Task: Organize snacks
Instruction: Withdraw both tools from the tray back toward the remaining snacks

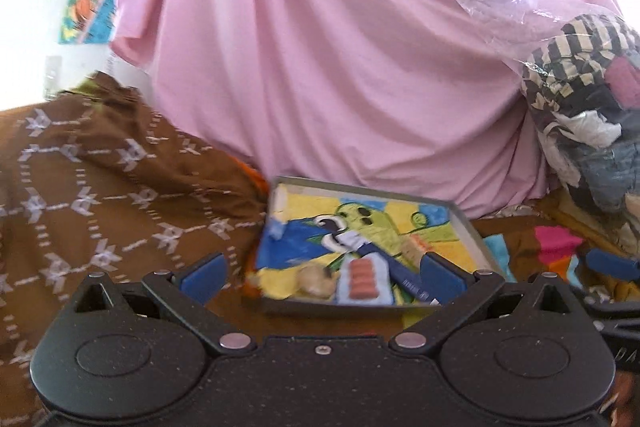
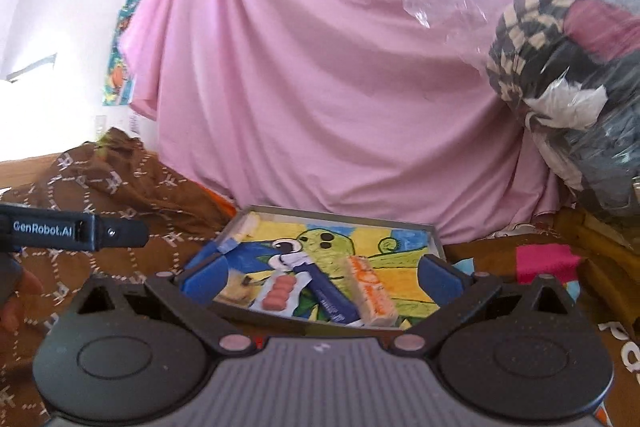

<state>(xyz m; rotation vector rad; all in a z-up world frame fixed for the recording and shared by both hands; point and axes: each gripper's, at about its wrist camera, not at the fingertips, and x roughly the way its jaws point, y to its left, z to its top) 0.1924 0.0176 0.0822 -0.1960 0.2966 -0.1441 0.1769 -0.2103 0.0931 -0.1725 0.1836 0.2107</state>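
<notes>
In the tray [image 2: 436, 239], snack packs [image 2: 370, 287] blurred, partly behind both grippers' spread, empty fingers [image 2: 438, 277].

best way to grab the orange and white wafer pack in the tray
Take the orange and white wafer pack across its narrow width, near the middle, coming from above with the right tool, which is open and nearest. It lies flat in the tray, long axis running away from the camera, with the blue pack close on its left.

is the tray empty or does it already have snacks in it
Not empty. The tray holds several snacks lying flat on its cartoon liner: a pack of pink wafers, a blue bar and an orange-printed bar.
</notes>
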